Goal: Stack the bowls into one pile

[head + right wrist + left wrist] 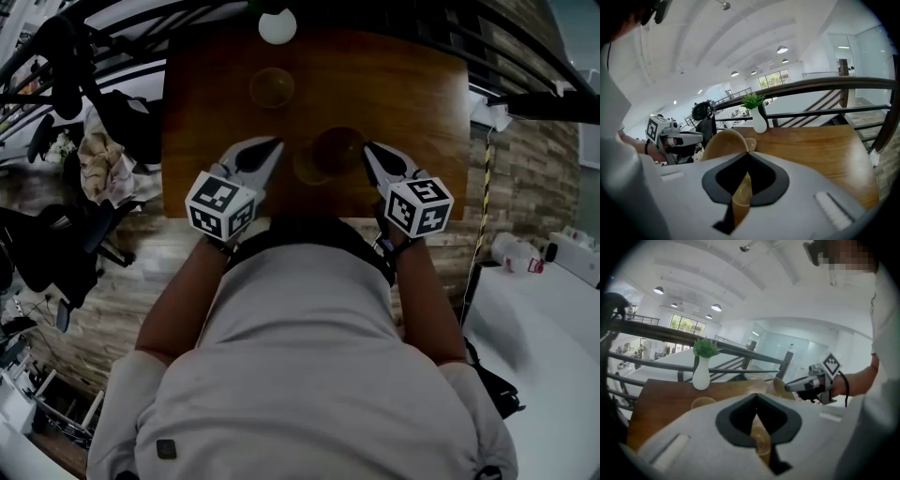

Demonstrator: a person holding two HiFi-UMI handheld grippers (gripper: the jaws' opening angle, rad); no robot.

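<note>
Three tan bowls are on or over the wooden table (422, 103). One bowl (272, 87) stands alone toward the far side, below a white vase (277, 26). My right gripper (367, 150) is shut on the rim of a darker bowl (339, 148). That bowl shows tilted just past the jaw tips (723, 143) in the right gripper view. A lighter bowl (307, 169) overlaps it on the left. My left gripper (278, 143) reaches it from the left, jaws closed, with tan bowl rim (761, 441) showing between them.
The vase with green leaves (701, 373) stands at the table's far edge, with a dark railing (825, 84) behind it. A black chair (42, 244) and a heap of cloth (103, 164) lie left of the table. The table's right half (820, 145) is bare wood.
</note>
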